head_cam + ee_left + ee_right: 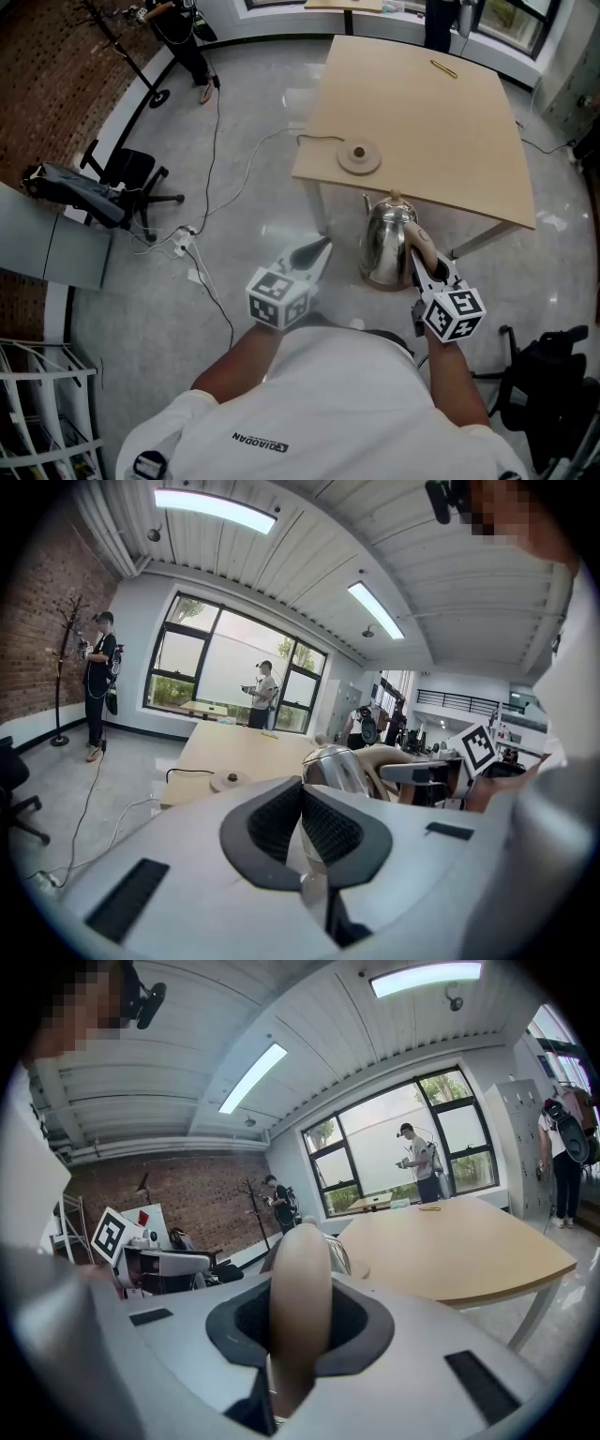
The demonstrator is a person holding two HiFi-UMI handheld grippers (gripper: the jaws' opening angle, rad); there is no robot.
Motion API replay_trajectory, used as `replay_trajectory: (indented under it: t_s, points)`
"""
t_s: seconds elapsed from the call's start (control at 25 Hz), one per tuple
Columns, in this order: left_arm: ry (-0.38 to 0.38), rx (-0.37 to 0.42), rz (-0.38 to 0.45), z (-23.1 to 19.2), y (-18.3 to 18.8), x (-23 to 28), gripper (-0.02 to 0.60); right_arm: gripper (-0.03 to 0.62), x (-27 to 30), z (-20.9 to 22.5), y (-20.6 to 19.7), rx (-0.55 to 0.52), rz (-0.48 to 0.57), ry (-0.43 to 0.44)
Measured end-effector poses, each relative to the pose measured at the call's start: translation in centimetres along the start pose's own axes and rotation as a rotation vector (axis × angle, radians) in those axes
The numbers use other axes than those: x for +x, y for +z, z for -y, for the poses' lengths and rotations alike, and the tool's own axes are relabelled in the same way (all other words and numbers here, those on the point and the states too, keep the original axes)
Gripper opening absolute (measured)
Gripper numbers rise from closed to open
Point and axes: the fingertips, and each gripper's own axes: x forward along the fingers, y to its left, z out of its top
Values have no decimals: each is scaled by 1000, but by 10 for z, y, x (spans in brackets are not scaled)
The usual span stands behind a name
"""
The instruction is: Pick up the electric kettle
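A shiny steel electric kettle (386,246) with a tan handle (422,246) hangs off the floor in front of the wooden table (450,122). My right gripper (419,258) is shut on that handle, which fills the gap between the dark pads in the right gripper view (300,1288). The kettle's round base (359,157) stays on the table's near edge, with its cord trailing left. To the kettle's left, my left gripper (321,248) is shut with nothing in it. Just past its closed fingertips, the left gripper view (300,789) shows the kettle (339,766).
A black office chair (122,183) stands at the left, with cables and a power strip (183,246) on the grey floor. A yellow pen (443,67) lies on the table's far side. A black bag (553,375) sits at my right. People stand by the far windows.
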Motion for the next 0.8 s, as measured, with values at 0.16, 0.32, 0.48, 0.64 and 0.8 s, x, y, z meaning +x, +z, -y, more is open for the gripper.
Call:
replay_trajectory:
  t_s: [0.16,0.32,0.48,0.64,0.8]
  points:
    - [7,-11,-27,-6,-8,-10,-5,78,-1,-9,-4,11,0,-3]
    - [-28,-9,-40,-14,-2,-11,-5,78,2,-22,-2,17,16,-22]
    - [-69,21,-44,-24,9,-16,-5,78,11,-34,-3,34,33,-55]
    - [-87,27,-61,-41,7,-24,-5,78,21,-46,-5,34,44,-84]
    - [-103,23,-80,-55,4,-31,-5,78,30,-54,-7,40,35,-107]
